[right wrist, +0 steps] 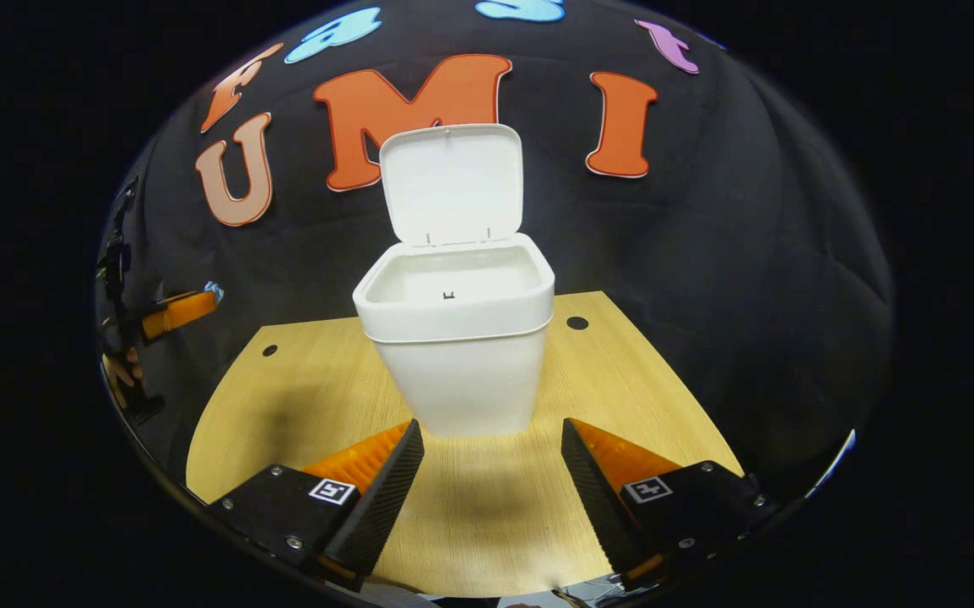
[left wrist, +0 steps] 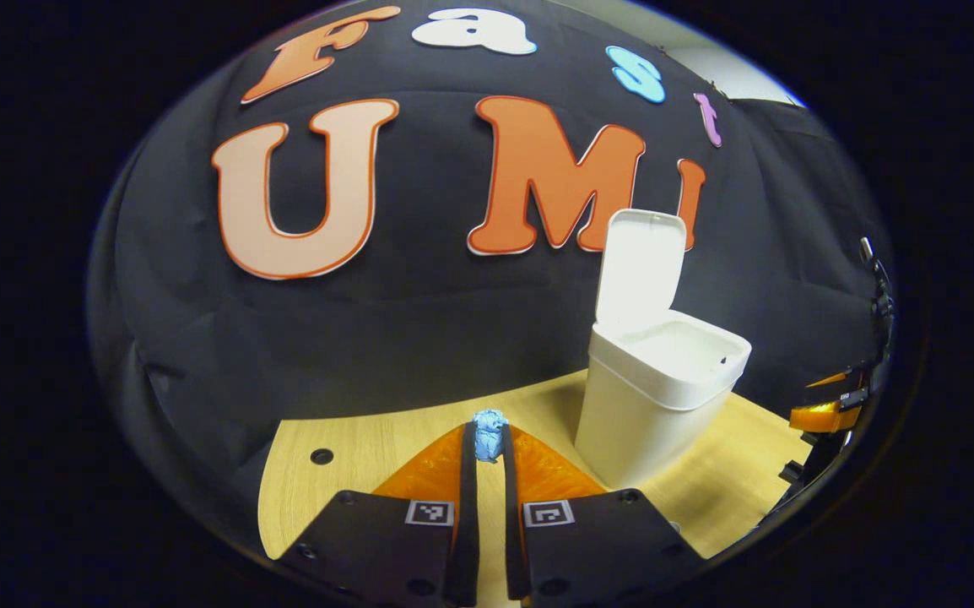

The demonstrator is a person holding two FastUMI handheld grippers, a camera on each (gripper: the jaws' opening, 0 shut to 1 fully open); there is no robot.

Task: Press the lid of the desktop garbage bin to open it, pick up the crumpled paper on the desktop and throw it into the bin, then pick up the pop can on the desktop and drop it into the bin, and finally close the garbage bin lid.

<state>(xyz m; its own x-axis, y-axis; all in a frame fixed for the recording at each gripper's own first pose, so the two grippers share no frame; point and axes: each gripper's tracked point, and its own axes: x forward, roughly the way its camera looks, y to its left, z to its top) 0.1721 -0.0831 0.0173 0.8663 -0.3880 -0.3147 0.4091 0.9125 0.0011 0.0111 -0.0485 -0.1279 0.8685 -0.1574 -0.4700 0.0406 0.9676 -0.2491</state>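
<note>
Paper, a small crumpled blue ball (left wrist: 489, 442), is sitting pinched between the fingertips of the left tool (left wrist: 489, 446), whose two fingers are standing nearly together with only the paper's width between them, pressing on it from both sides. The tool is holding it above the pale wood-grain tabletop (left wrist: 352, 447), to the left of the bin and lower than its rim.

The white plastic desktop garbage bin (right wrist: 460, 371) is standing upright on the tabletop near the black cloth wall, with its flat white hinged lid (right wrist: 451, 181) tilting up and back from the rear edge, leaving the mouth open. In the right gripper view its inside is looking white, and how deep the view reaches I cannot tell.

The right tool (right wrist: 493, 456) is facing the bin's front with its fingers spread wide apart and gripping nothing; the bin's base is showing between the fingertips, apart from both. At the far left edge of the right gripper view the left tool is appearing with a hand (right wrist: 120, 371) behind it, the blue paper just visible at its tip.
</note>
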